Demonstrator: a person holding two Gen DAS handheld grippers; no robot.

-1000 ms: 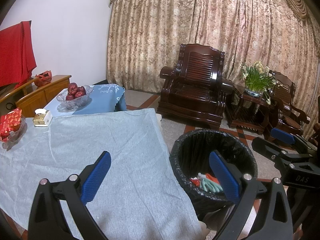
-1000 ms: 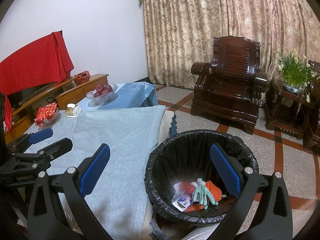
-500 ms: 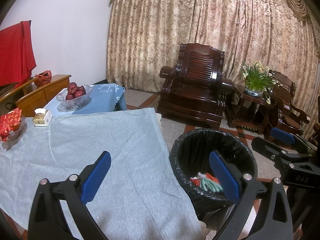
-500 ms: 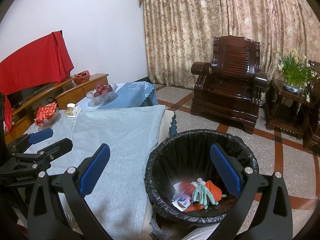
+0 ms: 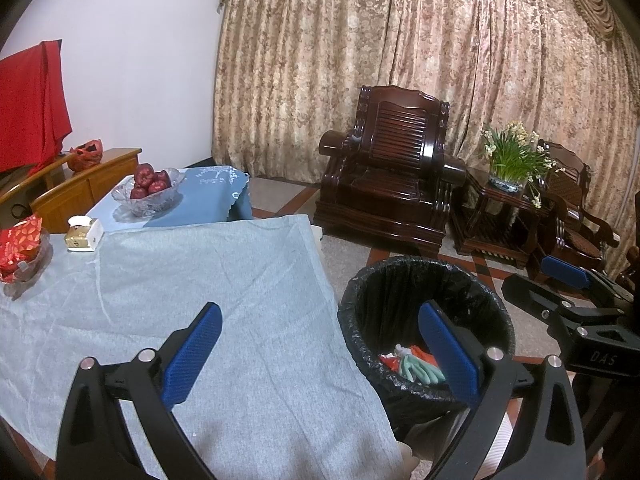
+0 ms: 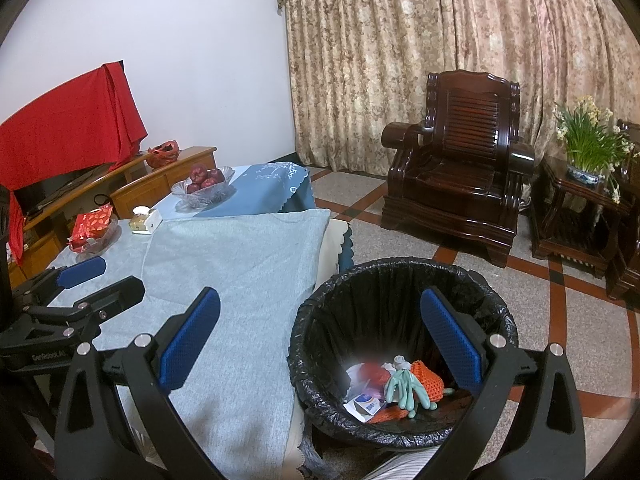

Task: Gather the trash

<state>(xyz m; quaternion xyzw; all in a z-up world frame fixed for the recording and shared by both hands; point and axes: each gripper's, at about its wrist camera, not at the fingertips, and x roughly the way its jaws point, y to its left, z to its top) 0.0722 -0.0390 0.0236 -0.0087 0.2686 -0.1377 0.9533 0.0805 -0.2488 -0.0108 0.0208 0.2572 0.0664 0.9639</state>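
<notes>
A round bin with a black liner (image 5: 360, 304) (image 6: 400, 276) stands on the floor beside the table's right edge. Inside it lie a pale green glove (image 6: 405, 388) (image 5: 418, 370), an orange mesh piece (image 6: 430, 378), a small white packet (image 6: 366, 406) and red scraps. My left gripper (image 5: 320, 356) hovers open over the table edge and the bin, holding nothing. My right gripper (image 6: 320, 350) hangs open above the bin's near rim, also with nothing in it. Each gripper shows in the other's view: the right one (image 5: 568, 280) at the right, the left one (image 6: 80, 276) at the left.
A table under a light grey-blue cloth (image 5: 180, 280) (image 6: 240, 264) carries a glass bowl of red fruit (image 5: 148, 190), a small white box (image 5: 82, 234) and a dish with a red packet (image 5: 22, 242). A dark wooden armchair (image 5: 392, 176), side table with potted flowers (image 5: 512, 160) and curtains stand behind.
</notes>
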